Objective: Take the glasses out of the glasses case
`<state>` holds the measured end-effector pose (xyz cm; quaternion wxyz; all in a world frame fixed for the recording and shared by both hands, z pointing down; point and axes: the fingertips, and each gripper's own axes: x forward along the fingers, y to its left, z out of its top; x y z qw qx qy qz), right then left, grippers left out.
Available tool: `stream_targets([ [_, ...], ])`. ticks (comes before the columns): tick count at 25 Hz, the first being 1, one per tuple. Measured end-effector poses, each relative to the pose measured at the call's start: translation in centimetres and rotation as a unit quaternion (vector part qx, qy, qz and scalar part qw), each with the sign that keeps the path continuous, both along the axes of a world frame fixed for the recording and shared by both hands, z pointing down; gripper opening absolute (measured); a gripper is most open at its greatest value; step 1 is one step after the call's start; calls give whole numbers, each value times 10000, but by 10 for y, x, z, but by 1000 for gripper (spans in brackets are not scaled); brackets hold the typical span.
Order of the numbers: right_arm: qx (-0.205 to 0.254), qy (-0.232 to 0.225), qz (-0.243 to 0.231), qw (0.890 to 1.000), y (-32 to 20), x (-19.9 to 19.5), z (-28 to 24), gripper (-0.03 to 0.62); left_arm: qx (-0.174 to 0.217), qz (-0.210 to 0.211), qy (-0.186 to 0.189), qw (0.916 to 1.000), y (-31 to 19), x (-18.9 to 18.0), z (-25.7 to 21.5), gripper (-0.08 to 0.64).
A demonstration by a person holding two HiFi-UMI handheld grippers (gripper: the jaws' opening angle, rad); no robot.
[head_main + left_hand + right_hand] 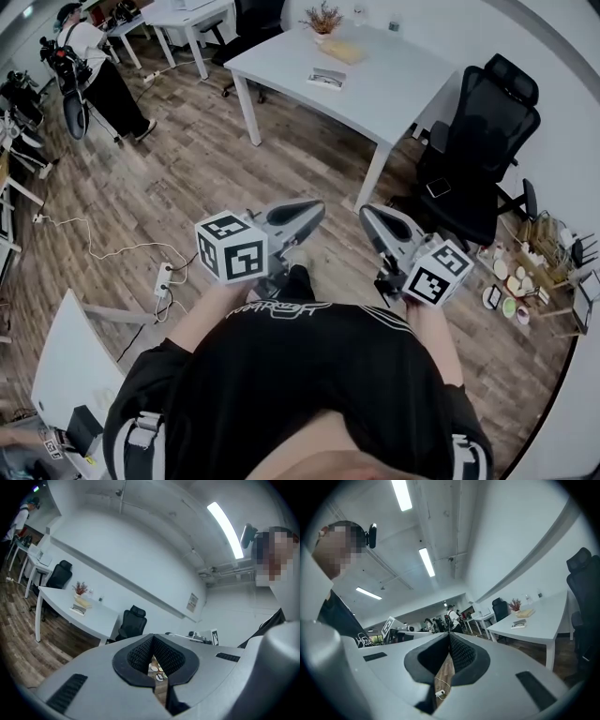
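A small flat grey case [328, 78], probably the glasses case, lies on the white table [394, 84] well ahead of me; whether it is open I cannot tell. It also shows as the case [78, 610] in the left gripper view and the case [518, 623] in the right gripper view. Both grippers are held close to my chest, over the wooden floor and far from the table. My left gripper [316, 207] is shut and empty, its pads [140, 652] pressed together. The right gripper [367, 215] is shut too, with nothing between its pads [461, 652].
A yellow box [343, 52] and a small dried plant [324, 17] stand on the same table. A black office chair [483, 131] sits to its right. A power strip [162, 278] with cable lies on the floor. A person with a backpack [89, 66] stands far left. Small items crowd a low rack [525, 272].
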<state>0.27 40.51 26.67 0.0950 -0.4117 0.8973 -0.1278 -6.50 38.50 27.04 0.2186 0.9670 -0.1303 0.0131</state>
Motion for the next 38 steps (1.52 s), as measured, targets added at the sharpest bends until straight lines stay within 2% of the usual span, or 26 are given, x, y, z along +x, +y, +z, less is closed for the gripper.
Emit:
stream_targets([
  [6, -175, -22, 107, 9998, -26, 8, 14, 9, -146, 46, -14, 9999, -28, 5, 13, 8],
  [12, -374, 125, 330, 9987, -85, 30, 26, 9, -245, 143, 3, 9996, -85, 22, 21, 8],
  [19, -663, 145, 360, 9970, -172, 46, 31, 9, -488, 210, 30, 9986, -178, 43, 26, 8],
  [28, -976, 63, 485, 9940, -308, 70, 35, 9, -744, 320, -62, 9967, -316, 67, 34, 8],
  [33, -995, 101, 503, 9937, -379, 74, 35, 9, -792, 259, -65, 9965, -387, 66, 39, 8],
  [38, -911, 191, 435, 9947, -422, 68, 36, 9, -724, 122, -59, 9973, -433, 57, 43, 8],
])
